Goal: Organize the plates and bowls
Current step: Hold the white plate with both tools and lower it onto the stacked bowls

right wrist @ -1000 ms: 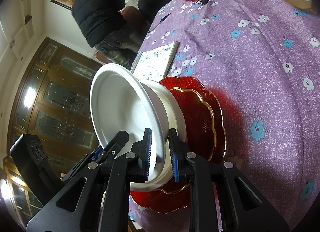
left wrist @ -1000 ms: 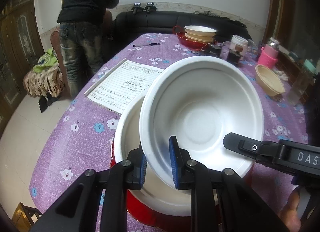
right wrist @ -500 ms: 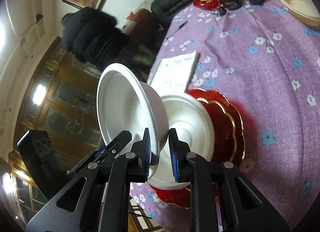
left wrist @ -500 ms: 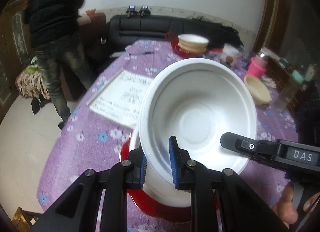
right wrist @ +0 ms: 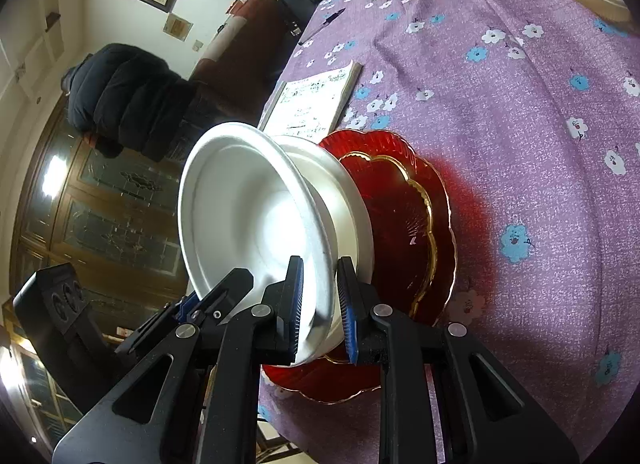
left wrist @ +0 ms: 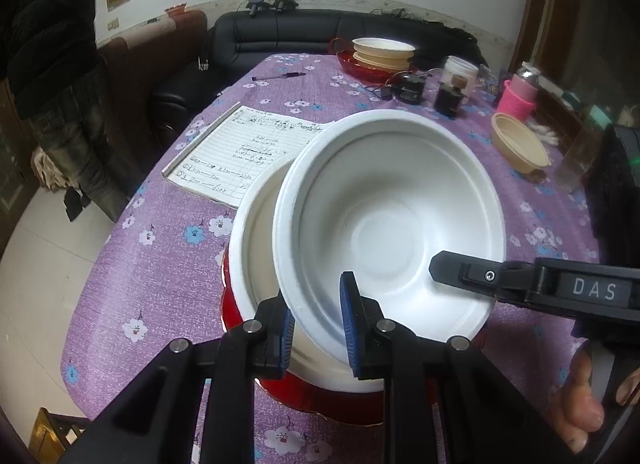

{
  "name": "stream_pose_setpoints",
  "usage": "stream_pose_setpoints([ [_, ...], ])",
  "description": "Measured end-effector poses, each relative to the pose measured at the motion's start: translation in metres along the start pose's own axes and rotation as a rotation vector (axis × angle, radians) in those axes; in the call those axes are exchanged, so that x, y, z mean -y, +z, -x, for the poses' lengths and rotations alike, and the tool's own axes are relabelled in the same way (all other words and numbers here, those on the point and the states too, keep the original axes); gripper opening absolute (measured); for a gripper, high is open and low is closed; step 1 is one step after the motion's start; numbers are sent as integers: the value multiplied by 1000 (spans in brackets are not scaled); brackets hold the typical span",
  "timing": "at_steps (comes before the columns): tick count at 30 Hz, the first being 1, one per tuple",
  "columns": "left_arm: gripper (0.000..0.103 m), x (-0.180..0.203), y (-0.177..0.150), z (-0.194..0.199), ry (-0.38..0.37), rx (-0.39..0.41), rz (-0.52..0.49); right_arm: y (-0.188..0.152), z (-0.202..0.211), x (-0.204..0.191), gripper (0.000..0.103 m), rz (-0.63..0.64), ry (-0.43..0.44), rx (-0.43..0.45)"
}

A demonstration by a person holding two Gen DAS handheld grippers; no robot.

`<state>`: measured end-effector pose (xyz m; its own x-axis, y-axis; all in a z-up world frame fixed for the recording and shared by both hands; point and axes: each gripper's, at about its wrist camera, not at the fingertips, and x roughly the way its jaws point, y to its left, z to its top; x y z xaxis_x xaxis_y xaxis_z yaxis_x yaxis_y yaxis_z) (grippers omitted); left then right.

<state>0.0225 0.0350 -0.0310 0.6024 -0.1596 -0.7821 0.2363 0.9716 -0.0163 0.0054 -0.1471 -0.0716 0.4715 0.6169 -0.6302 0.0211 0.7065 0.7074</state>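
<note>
Pinching the white bowl [left wrist: 390, 223] rim, each hand-held gripper [left wrist: 317, 327] [right wrist: 319, 302] angled over red plates [right wrist: 404, 219]

"DAS" stands in pale letters on the right tongs [left wrist: 436, 268]; notebook [left wrist: 248, 151] handwriting is unreadable.

**Colours/patterns**

Top bowl [left wrist: 392, 219]: plain white. Second bowl [left wrist: 256, 240] under it: white too. Plates [right wrist: 404, 223] lower centre: translucent red, inner one with a gold scalloped rim. Surface [right wrist: 520, 111]: purple cloth with white and blue flower print. Fingers [left wrist: 352, 328]: black frames, blue pads. Notebook [left wrist: 248, 151]: white lined pages, dark handwriting. Bowl [left wrist: 518, 147] at right: beige. Cup [left wrist: 518, 97] upper right: pink. Sofa [left wrist: 320, 33] at top: black.
</note>
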Motion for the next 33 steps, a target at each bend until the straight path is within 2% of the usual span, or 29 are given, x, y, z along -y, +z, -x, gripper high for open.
stream_pose_setpoints([
  [10, 22, 6, -4, 5, 63, 30, -45, 1, 5, 0, 19, 11, -21, 23],
  [33, 22, 6, -16, 21, 124, 54, -83, -2, 15, 1, 19, -1, 2, 39],
])
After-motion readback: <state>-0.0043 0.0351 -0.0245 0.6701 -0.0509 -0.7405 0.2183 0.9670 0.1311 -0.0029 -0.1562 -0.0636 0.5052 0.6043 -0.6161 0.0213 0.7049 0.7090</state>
